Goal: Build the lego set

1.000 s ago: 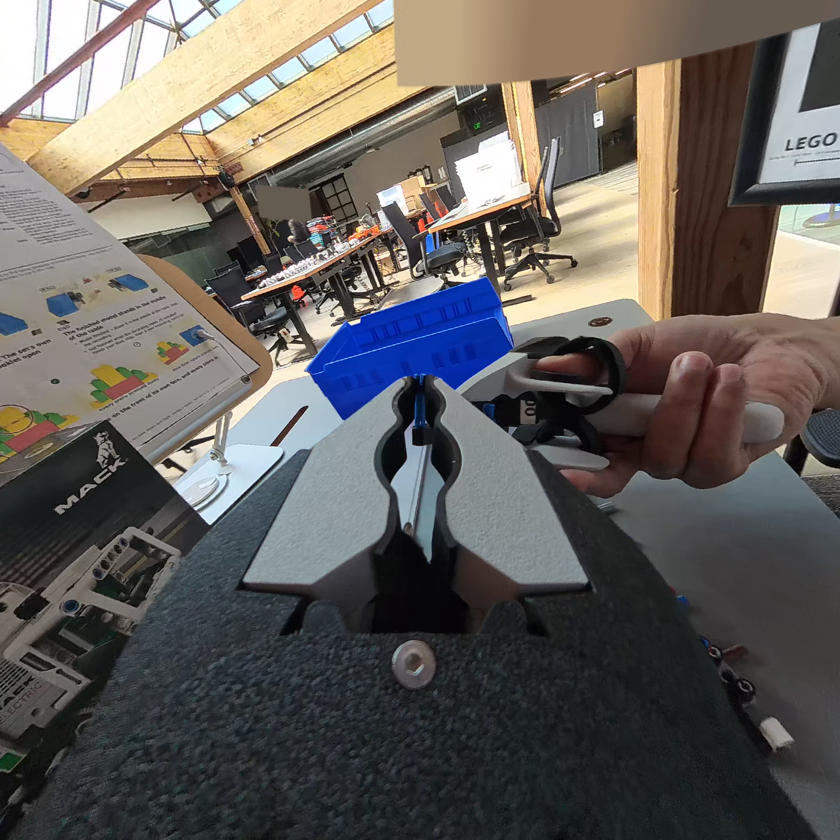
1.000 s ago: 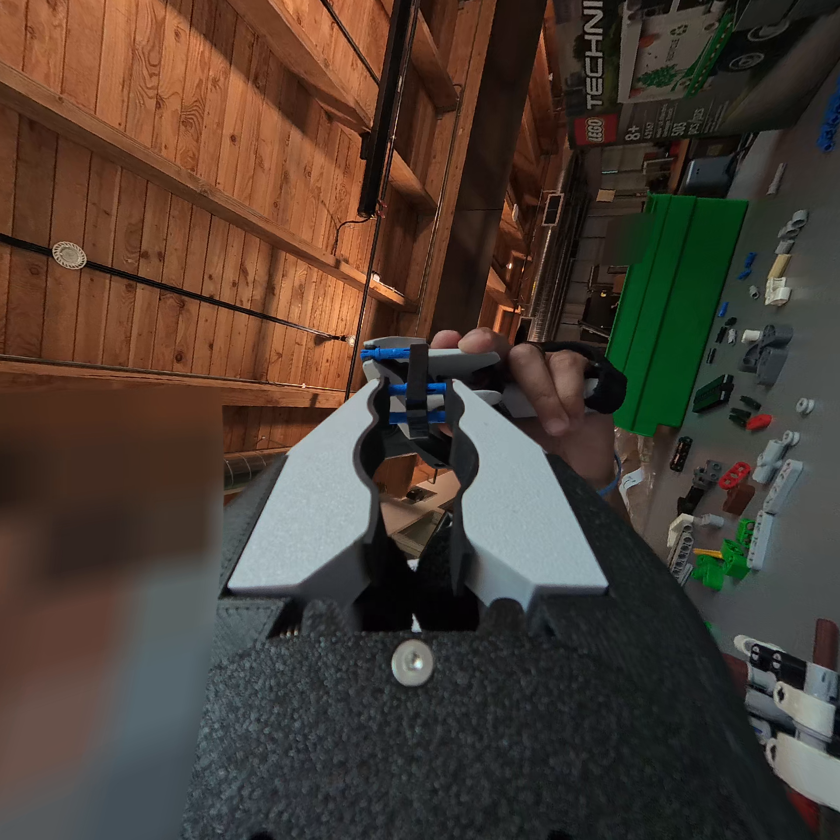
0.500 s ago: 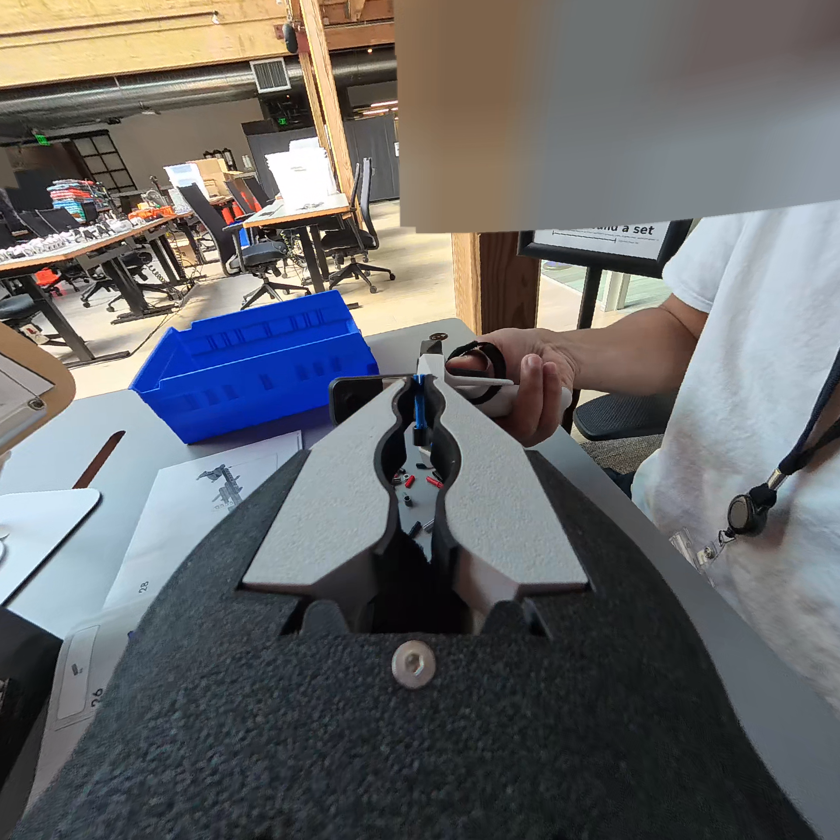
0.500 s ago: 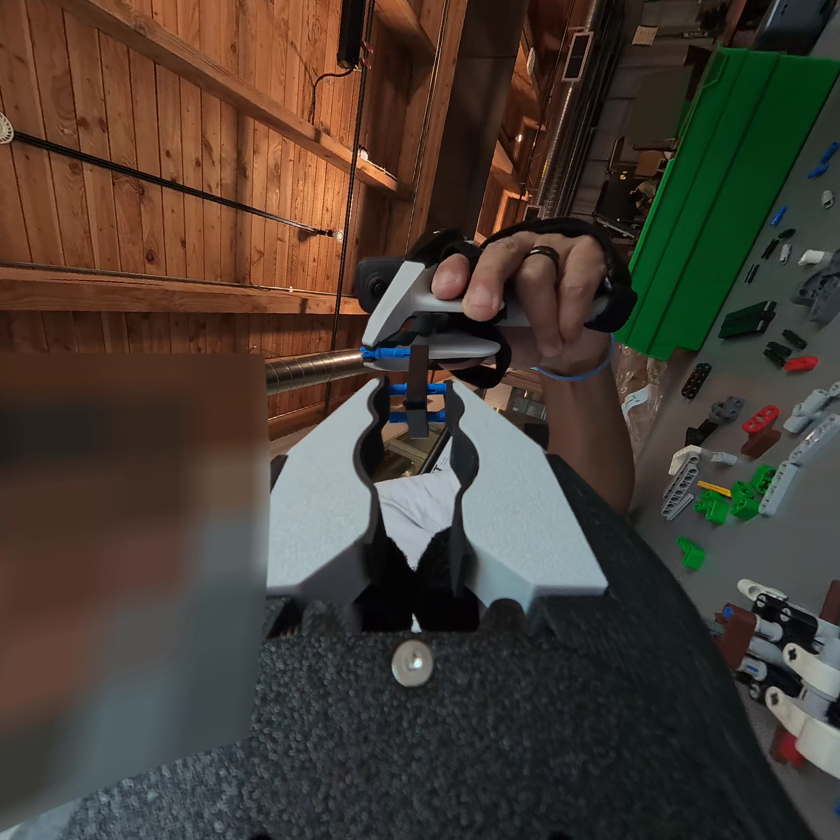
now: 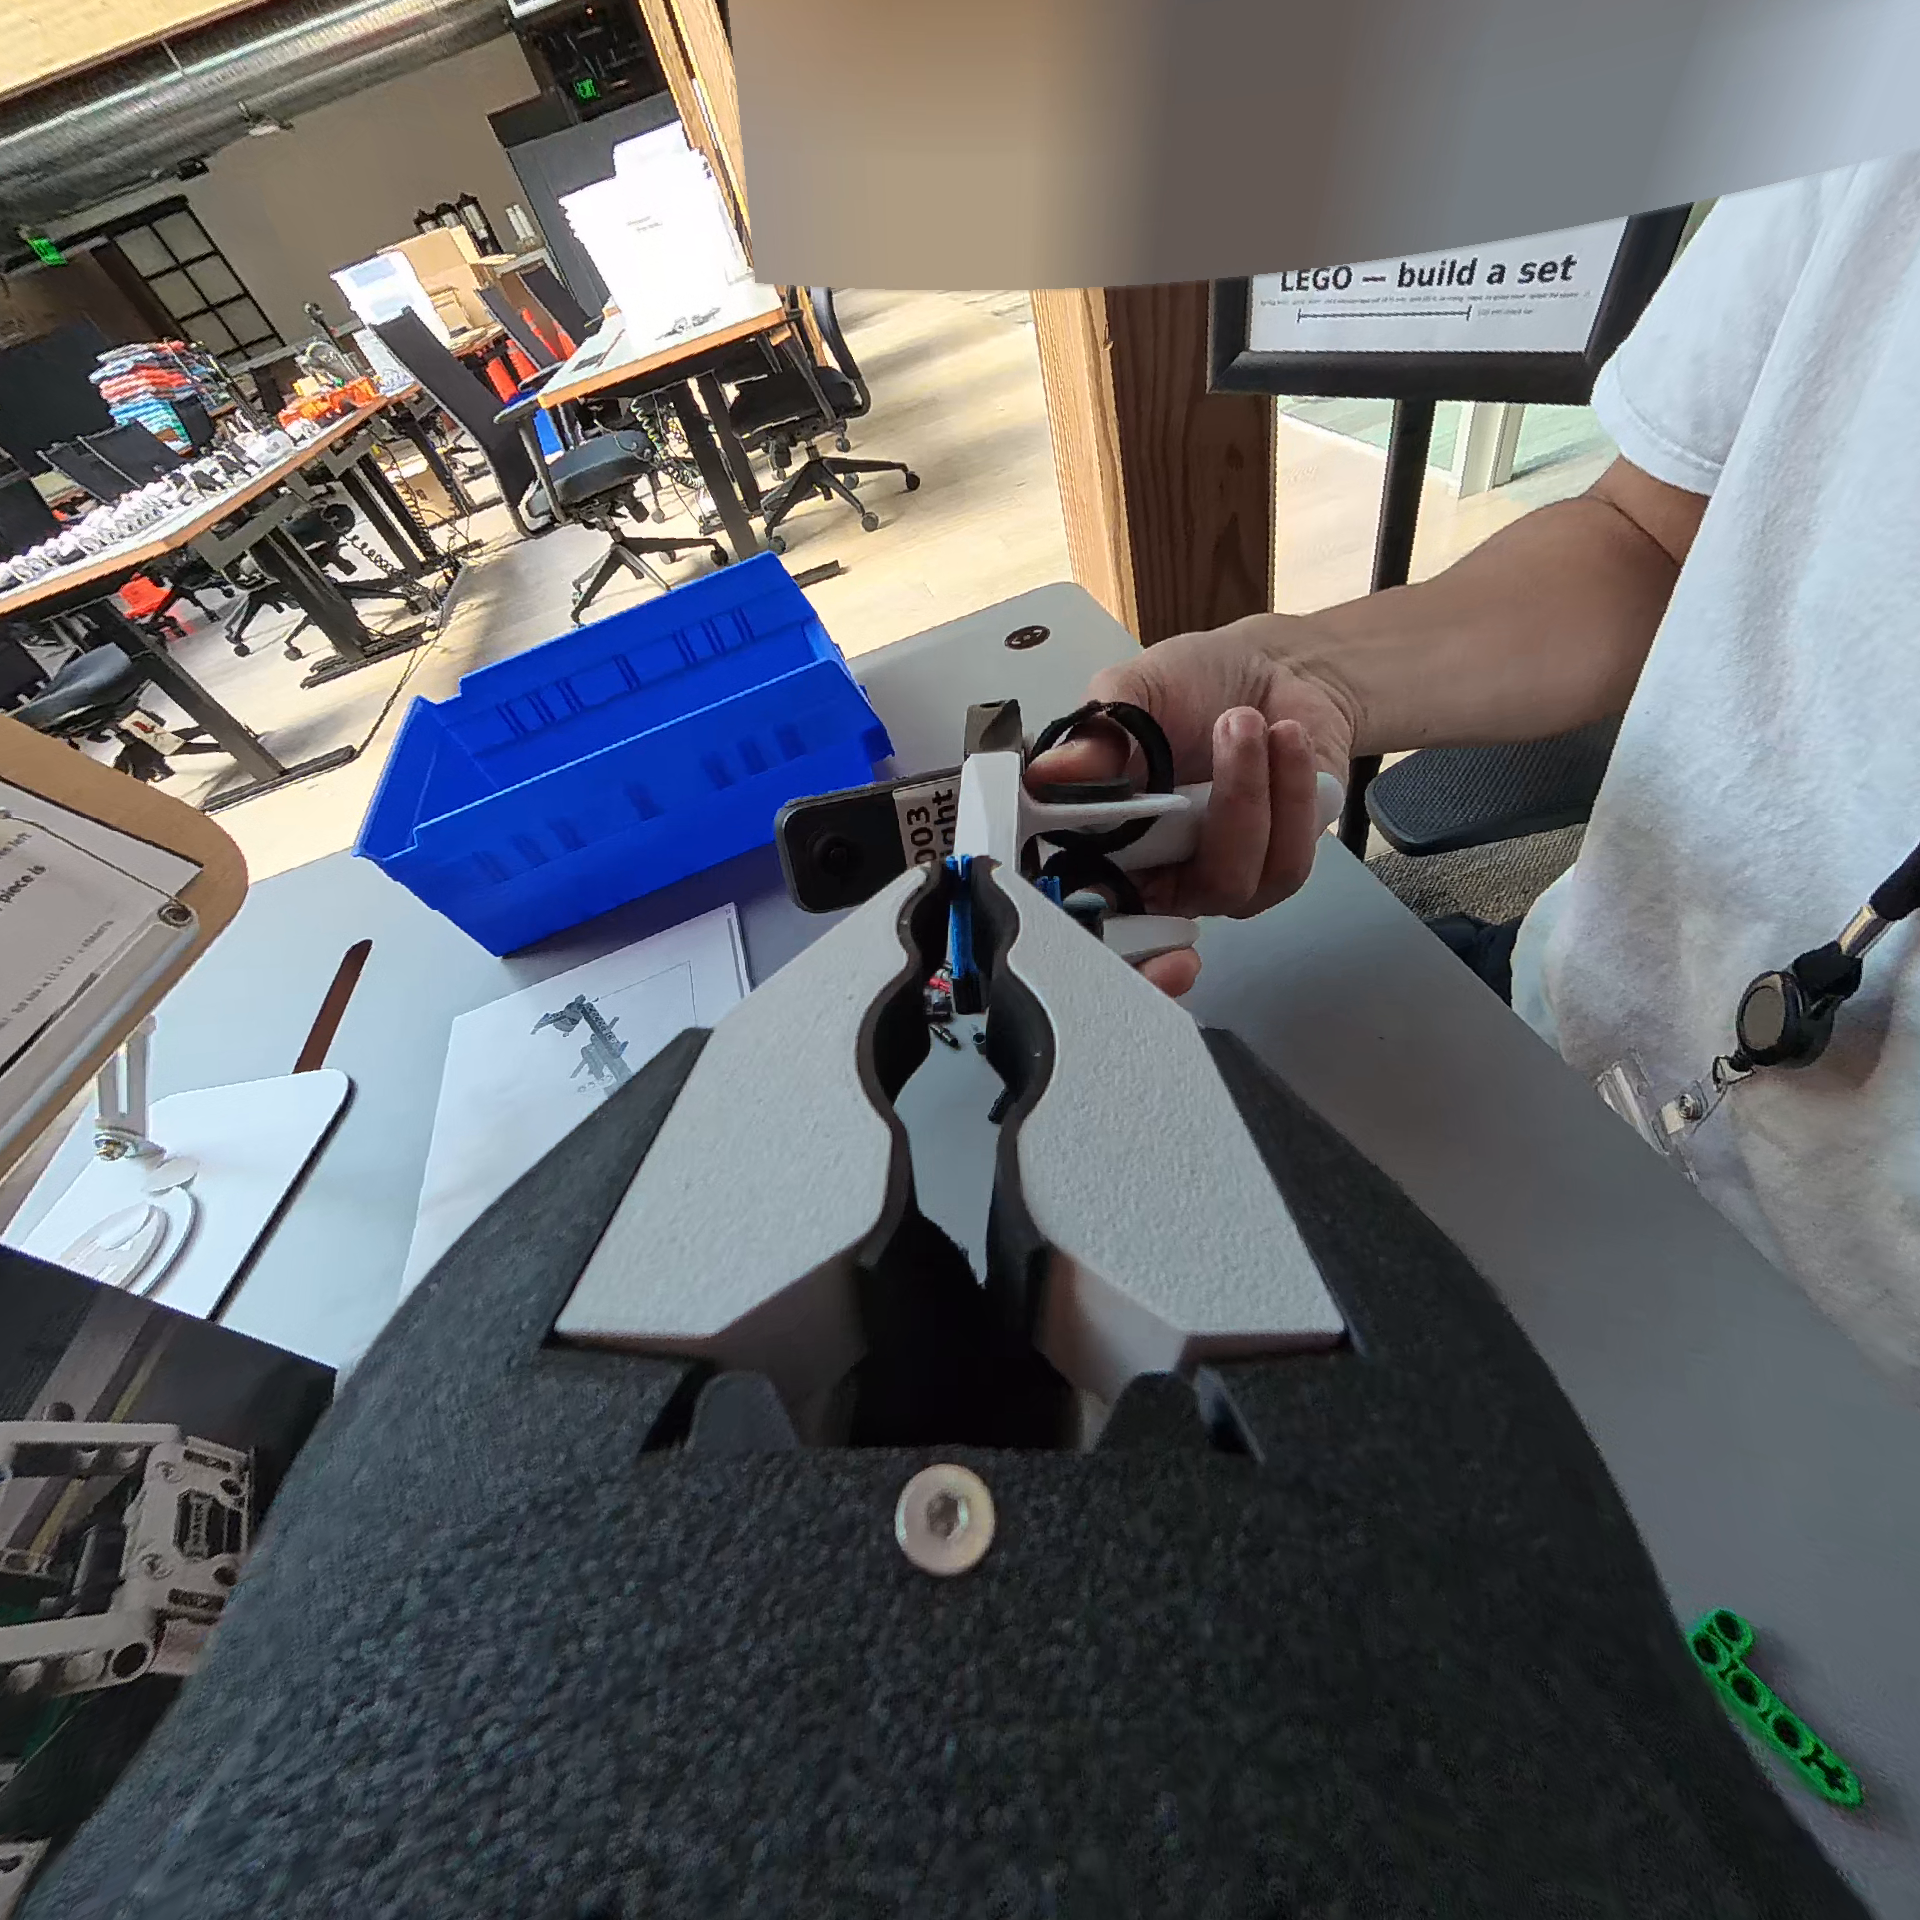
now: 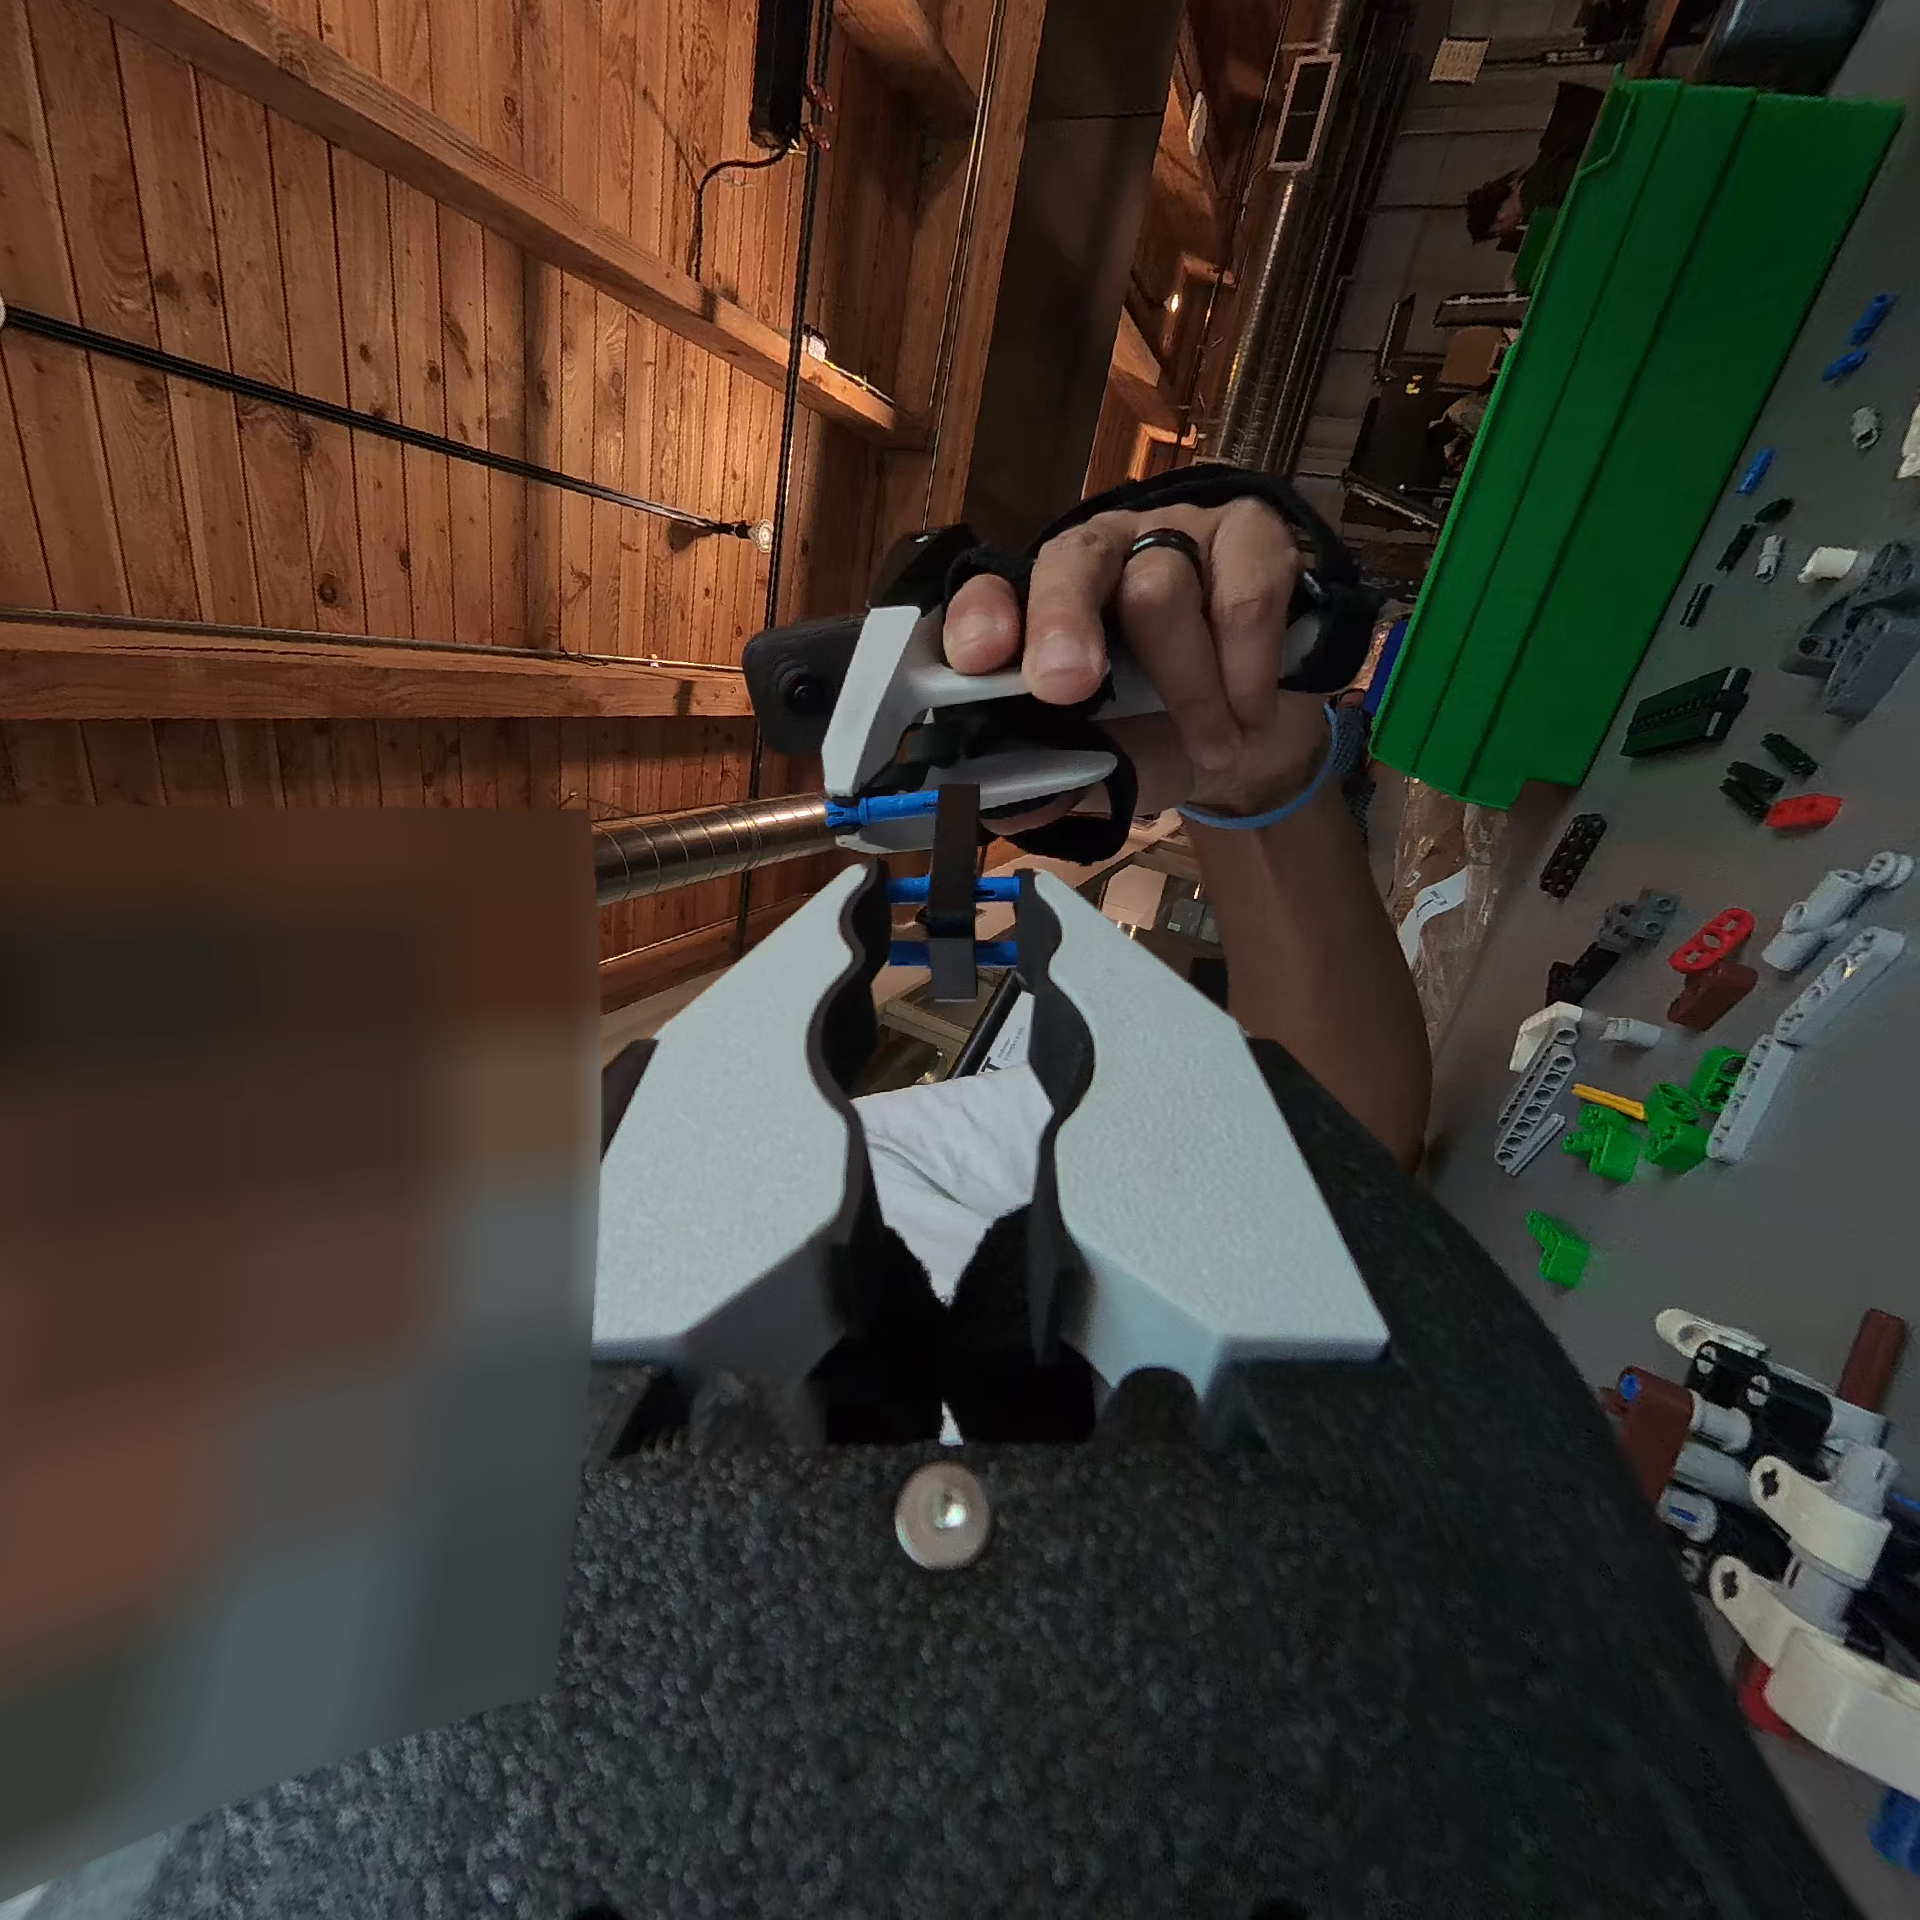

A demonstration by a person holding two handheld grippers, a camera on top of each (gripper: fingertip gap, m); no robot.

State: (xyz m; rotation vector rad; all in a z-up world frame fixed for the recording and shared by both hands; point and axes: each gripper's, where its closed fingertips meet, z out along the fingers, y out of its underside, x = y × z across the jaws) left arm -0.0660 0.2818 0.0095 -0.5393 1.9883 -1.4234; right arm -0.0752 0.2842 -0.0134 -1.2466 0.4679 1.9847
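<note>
Now, left gripper [image 5: 964, 894]: clamped on blue pin [image 5: 961, 920], entering the beam's free hole
right gripper [image 6: 951, 920]: pinching dark beam [image 6: 954, 894] by its two fitted pins, directly ahead
seating: cannot tell

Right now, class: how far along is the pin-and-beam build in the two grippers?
Done: two blue pins already sit through the dark beam. In hand: the right gripper clamps those pins by their ends, and the left gripper pinches a third pin, its tip at the beam's top end. Left: I cannot tell whether that pin is seated. Loose parts lie on the table.
</note>
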